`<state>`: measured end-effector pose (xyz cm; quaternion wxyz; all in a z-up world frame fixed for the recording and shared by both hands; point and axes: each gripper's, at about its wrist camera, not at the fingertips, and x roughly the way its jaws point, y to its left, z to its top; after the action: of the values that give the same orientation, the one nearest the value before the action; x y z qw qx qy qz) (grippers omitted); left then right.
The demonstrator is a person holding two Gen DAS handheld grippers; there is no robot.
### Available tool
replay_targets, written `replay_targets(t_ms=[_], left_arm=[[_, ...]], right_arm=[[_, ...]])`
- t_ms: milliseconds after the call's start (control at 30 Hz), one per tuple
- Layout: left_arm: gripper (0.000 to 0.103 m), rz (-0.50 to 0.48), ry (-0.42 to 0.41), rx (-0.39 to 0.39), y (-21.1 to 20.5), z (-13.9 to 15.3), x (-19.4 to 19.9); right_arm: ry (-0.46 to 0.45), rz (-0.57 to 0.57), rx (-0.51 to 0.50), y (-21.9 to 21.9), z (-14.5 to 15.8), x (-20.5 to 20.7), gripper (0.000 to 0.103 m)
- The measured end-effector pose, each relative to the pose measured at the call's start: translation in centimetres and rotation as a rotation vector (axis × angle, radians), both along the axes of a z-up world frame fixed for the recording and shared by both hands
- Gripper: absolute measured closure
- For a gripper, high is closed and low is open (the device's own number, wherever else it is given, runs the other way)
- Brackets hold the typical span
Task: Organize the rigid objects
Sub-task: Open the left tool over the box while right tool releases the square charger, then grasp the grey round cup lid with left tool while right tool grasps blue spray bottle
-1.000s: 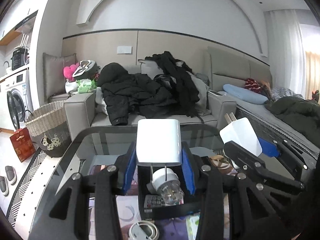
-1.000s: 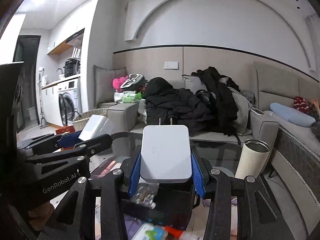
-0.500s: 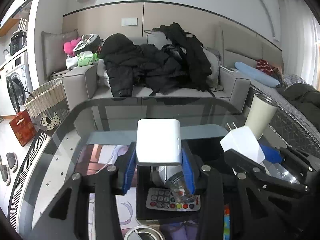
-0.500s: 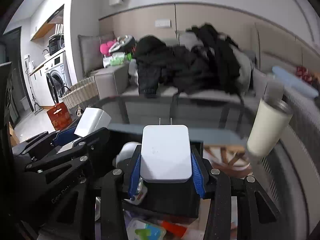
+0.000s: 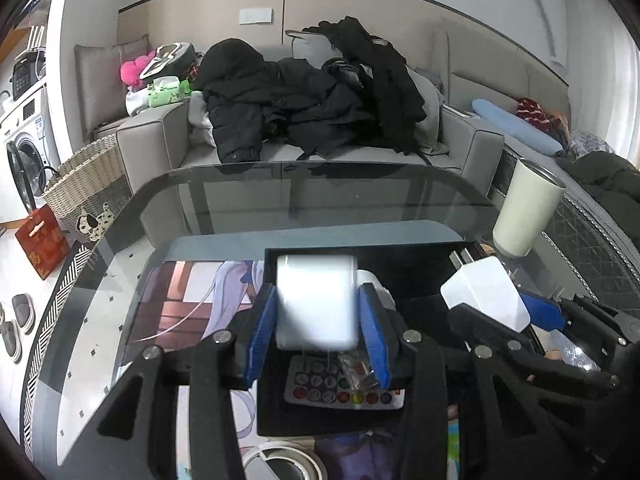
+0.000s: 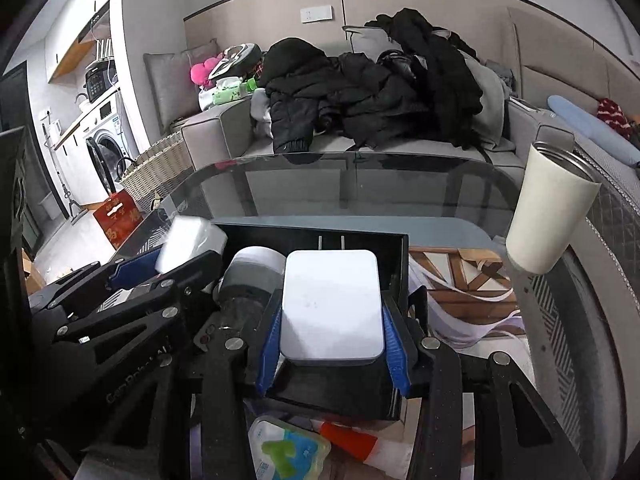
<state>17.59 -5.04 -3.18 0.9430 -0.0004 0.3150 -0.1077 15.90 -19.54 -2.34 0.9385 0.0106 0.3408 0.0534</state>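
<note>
My left gripper is shut on a white power adapter, prongs down, held over a black open box. The box holds a small remote and a white plug. My right gripper is shut on a second white adapter, prongs pointing away, above the same box. In the right wrist view a grey roll of tape lies in the box. Each gripper shows in the other's view: the right one, the left one.
A glass table carries the box, with a printed mat on it. A cream tumbler stands at the table's right edge. A small packet and a red-and-white tube lie near me. A sofa with dark clothes is behind.
Both grippers have tilted downward and lowered toward the black box, each still holding its adapter. The table top and the box's contents have come into fuller view.
</note>
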Motion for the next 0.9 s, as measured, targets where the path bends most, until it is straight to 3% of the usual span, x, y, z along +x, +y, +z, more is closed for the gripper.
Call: replay_targets(t_ms=[333,567,667,767,900], left_arm=[[0.045,0.012,-0.032,-0.047,1.5,1.4,-1.3],[0.042,-0.010,-0.159,-0.081,2.6,5.0,-5.3],[0.042,-0.026,-0.186,-0.095,2.7,6.1,-6.8],[0.042,-0.025,-0.170,-0.113,3.2,6.8,-8.0],[0.042,-0.035,-0.110,-0.080,3.7,6.2,-9.3]], right_arm=[[-0.068,0.007,-0.016,0.4,1.3,-1.6,0.053],[-0.259,0.012,-0.045,0.5,5.1,-6.2,0.052],[-0.296,0.018,-0.035,0.7,6.4,-7.8,0.052],[-0.308,0.047,-0.037,0.7,7.4,-9.2,0.052],[-0.304,0.094,-0.065,0.3,7.8,-11.2,0.052]])
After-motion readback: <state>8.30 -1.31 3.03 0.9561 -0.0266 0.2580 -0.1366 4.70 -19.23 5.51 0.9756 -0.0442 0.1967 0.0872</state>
